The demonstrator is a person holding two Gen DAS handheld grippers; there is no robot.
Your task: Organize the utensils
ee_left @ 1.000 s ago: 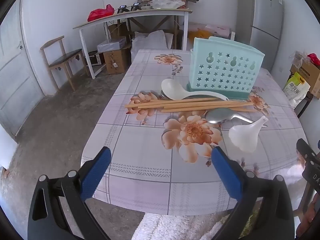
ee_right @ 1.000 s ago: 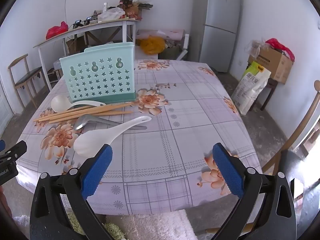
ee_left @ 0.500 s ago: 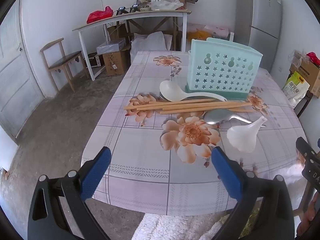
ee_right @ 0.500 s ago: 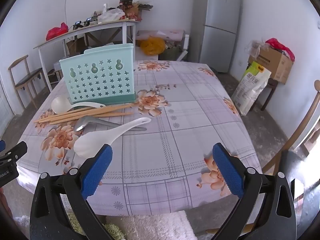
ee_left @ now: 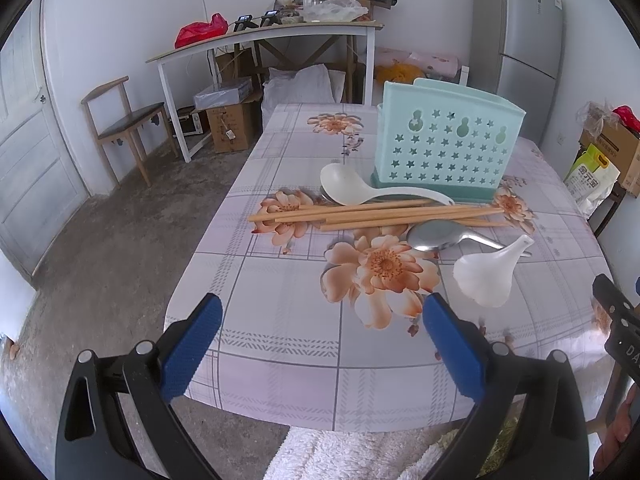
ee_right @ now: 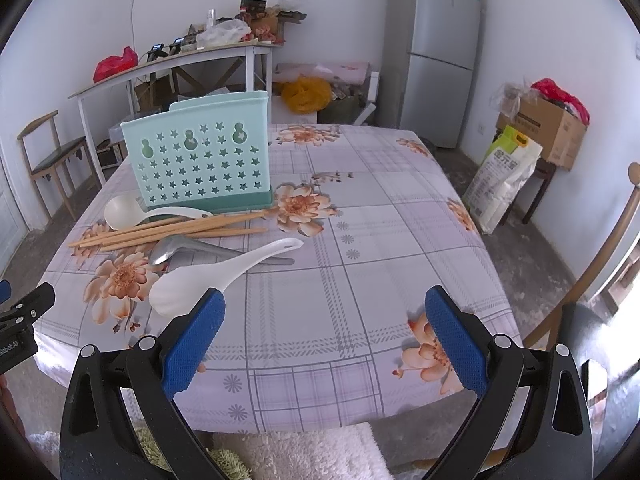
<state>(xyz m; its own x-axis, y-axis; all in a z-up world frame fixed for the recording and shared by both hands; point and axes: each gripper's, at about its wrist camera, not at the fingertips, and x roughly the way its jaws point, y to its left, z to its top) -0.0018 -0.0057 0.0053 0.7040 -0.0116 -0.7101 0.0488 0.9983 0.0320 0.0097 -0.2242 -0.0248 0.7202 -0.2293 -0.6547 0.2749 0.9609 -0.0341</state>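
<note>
A mint green utensil holder [ee_left: 446, 152] [ee_right: 200, 152] with star holes stands on the floral tablecloth. In front of it lie a white ladle [ee_left: 360, 190] [ee_right: 136, 210], several wooden chopsticks [ee_left: 372, 214] [ee_right: 168, 230], a metal spoon [ee_left: 440, 236] [ee_right: 188, 248] and a white rice spoon [ee_left: 488, 276] [ee_right: 208, 276]. My left gripper [ee_left: 322, 332] is open and empty above the table's near edge, well short of the utensils. My right gripper [ee_right: 324, 328] is open and empty, its left finger just in front of the rice spoon's bowl.
The table [ee_right: 380, 240] has a rounded near edge with a white rug [ee_right: 300, 456] below. A fridge [ee_right: 436, 48], a cluttered white side table [ee_left: 260, 36], a wooden chair [ee_left: 124, 124], cardboard boxes [ee_right: 548, 128] and a rice bag [ee_right: 504, 176] stand around the room.
Both grippers have crept slightly forward toward the utensils. Nothing on the table has moved.
</note>
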